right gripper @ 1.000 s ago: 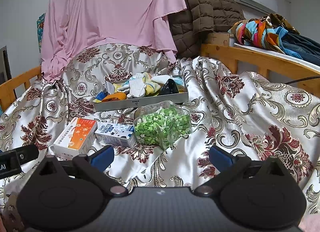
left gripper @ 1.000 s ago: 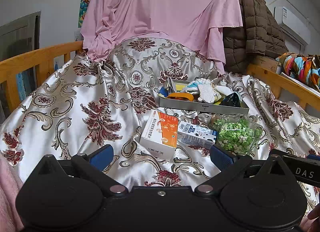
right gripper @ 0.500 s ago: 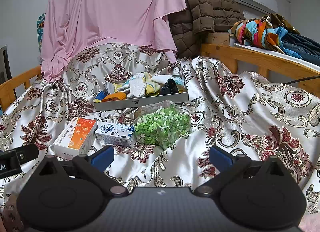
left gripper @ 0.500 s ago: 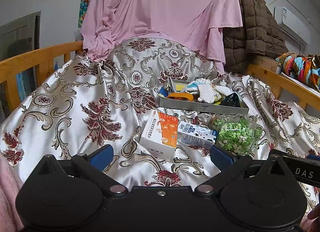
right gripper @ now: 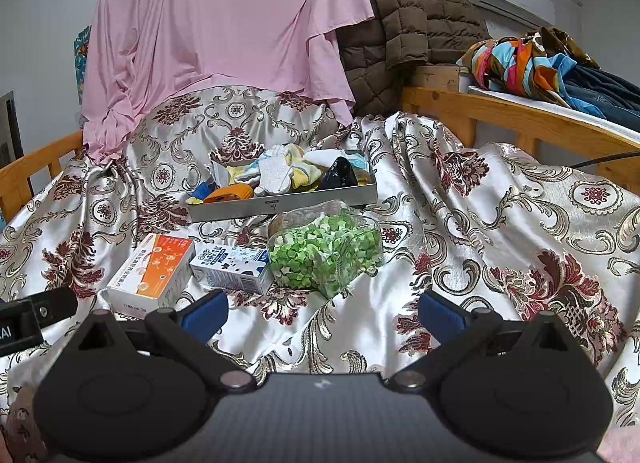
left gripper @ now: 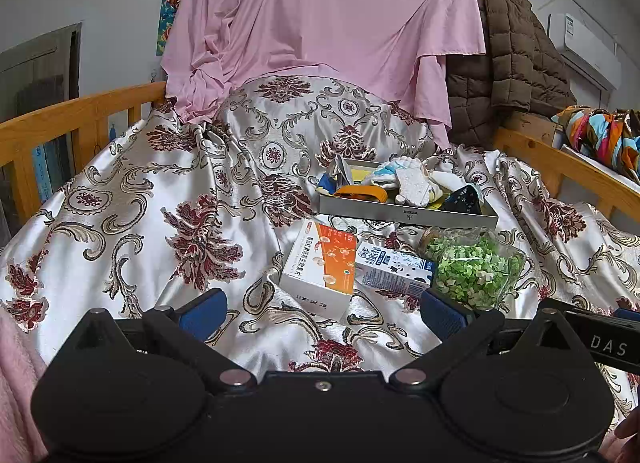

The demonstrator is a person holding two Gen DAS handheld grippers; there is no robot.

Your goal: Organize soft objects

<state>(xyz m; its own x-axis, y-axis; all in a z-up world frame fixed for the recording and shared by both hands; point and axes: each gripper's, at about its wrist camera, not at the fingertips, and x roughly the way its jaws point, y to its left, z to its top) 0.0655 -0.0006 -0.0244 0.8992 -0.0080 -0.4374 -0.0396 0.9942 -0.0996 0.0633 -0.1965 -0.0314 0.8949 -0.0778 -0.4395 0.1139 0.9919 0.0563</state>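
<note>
Orange-white box (left gripper: 322, 273) ahead of the gripper, milk carton (left gripper: 394, 267) beside it, brown quilted jacket (left gripper: 508, 63) far right

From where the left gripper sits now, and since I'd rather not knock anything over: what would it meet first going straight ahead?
Probably the orange-and-white box, lying just ahead between the open left gripper's fingers; depth is uncertain.

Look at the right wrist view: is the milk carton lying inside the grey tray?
No, the milk carton lies on the bedspread in front of the grey tray.
</note>
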